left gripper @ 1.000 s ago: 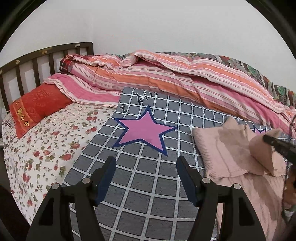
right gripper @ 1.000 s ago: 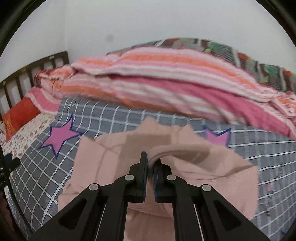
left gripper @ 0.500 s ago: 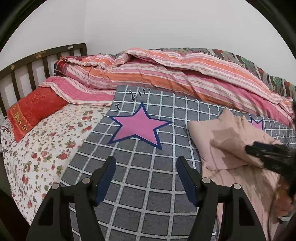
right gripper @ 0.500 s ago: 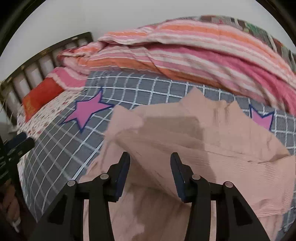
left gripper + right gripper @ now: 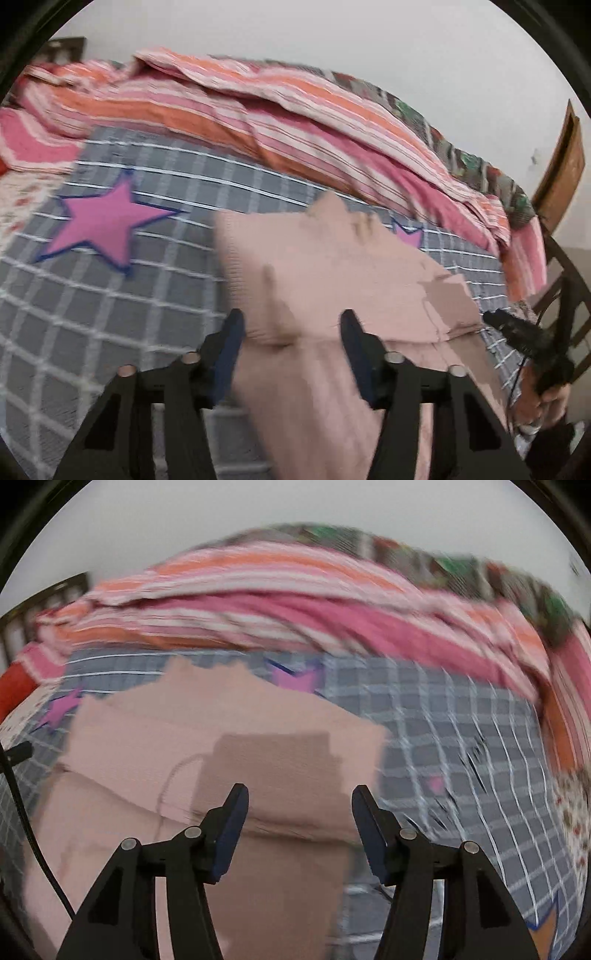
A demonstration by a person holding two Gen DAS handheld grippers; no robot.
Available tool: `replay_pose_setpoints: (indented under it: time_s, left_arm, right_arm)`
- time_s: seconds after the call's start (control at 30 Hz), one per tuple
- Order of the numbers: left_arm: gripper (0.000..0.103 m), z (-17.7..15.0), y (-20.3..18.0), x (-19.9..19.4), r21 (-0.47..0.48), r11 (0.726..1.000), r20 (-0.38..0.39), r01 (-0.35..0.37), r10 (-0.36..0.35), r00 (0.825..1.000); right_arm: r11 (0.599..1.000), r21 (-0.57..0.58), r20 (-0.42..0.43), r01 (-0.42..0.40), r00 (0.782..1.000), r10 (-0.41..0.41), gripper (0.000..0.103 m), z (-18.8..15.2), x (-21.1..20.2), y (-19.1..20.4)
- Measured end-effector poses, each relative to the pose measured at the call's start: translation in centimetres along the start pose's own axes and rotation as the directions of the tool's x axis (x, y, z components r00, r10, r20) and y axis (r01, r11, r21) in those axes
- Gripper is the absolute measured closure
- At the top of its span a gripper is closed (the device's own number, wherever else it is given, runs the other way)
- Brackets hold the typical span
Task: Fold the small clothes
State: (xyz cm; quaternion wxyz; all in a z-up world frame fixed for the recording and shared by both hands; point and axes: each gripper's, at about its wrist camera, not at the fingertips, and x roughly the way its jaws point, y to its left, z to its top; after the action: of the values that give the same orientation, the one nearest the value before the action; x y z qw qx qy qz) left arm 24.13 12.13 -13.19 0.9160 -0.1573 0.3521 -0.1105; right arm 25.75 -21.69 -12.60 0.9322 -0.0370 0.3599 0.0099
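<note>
A pale pink garment [image 5: 332,273] lies partly folded on the grey checked bedspread [image 5: 110,314], its top layer doubled over the lower part. My left gripper [image 5: 291,325] is open and empty, hovering over the garment's near fold. In the right wrist view the same pink garment [image 5: 229,749] fills the lower left. My right gripper [image 5: 299,801] is open and empty just above its folded edge. The right gripper also shows at the right edge of the left wrist view [image 5: 524,332]. Both views are blurred by motion.
A striped pink and orange quilt [image 5: 295,110] is heaped along the back of the bed. Pink stars [image 5: 107,221] mark the bedspread. A floral sheet [image 5: 572,812] lies at the bed's side. A wooden chair [image 5: 561,173] stands at the far right.
My right gripper has let go of the pink fold, opened wide and drawn back. My left gripper has swung right, from over the grey bedspread to over the garment.
</note>
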Motion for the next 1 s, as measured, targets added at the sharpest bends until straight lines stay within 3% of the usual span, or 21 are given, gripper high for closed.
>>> replay_pose_setpoints:
  time_s: [0.07, 0.27, 0.4, 0.47, 0.53, 0.6, 0.7, 0.83, 1.0]
  left_arm:
    - [0.063, 0.4, -0.5, 1.5, 0.009, 1.000, -0.024, -0.005, 0.006, 1.000]
    - [0.063, 0.8, -0.6, 5.5, 0.009, 0.992, -0.097, -0.123, 0.123, 0.988]
    - [0.064, 0.9, -1.3, 6.5, 0.031, 0.987, -0.098, -0.156, 0.158, 0.983]
    - [0.096, 1.3, -1.6, 6.9, 0.038, 0.986, -0.115, -0.160, 0.164, 0.980]
    - [0.096, 1.9, -1.9, 6.9, 0.038, 0.986, -0.092, -0.163, 0.166, 0.982]
    - [0.096, 3.0, -2.0, 5.5, 0.038, 0.987, -0.005, -0.154, 0.154, 0.988]
    - [0.096, 3.9, -1.4, 4.7, 0.003, 0.979, 0.048, -0.202, 0.201, 0.978]
    - [0.095, 2.4, -0.6, 6.4, 0.025, 0.964, -0.007, -0.265, 0.266, 0.964]
    - [0.089, 1.5, -0.2, 6.8, 0.028, 0.966, -0.019, -0.258, 0.259, 0.966]
  right_arm:
    - [0.999, 0.044, -0.011, -0.003, 1.000, 0.003, 0.045, -0.7, 0.6, -1.7]
    - [0.999, 0.039, -0.002, -0.013, 1.000, 0.013, 0.045, -2.0, 1.4, -2.7]
    - [0.998, 0.049, -0.017, -0.034, 0.999, 0.035, 0.045, -1.8, 2.3, -3.2]
    - [0.997, 0.060, -0.015, -0.046, 0.999, 0.047, 0.045, -1.2, 2.5, -3.4]
    - [0.997, 0.060, -0.001, -0.044, 0.999, 0.044, 0.045, -0.5, 2.7, -3.5]
    - [0.997, 0.062, 0.014, -0.048, 0.999, 0.047, 0.045, 0.4, 2.8, -3.5]
    - [0.996, 0.073, 0.043, -0.056, 0.998, 0.053, 0.045, 1.6, 2.7, -3.6]
    - [0.998, 0.058, 0.011, -0.032, 0.999, 0.032, 0.045, 1.9, 4.6, -3.1]
    - [0.995, 0.094, -0.088, -0.039, 0.995, 0.047, 0.045, 1.0, 8.0, -3.5]
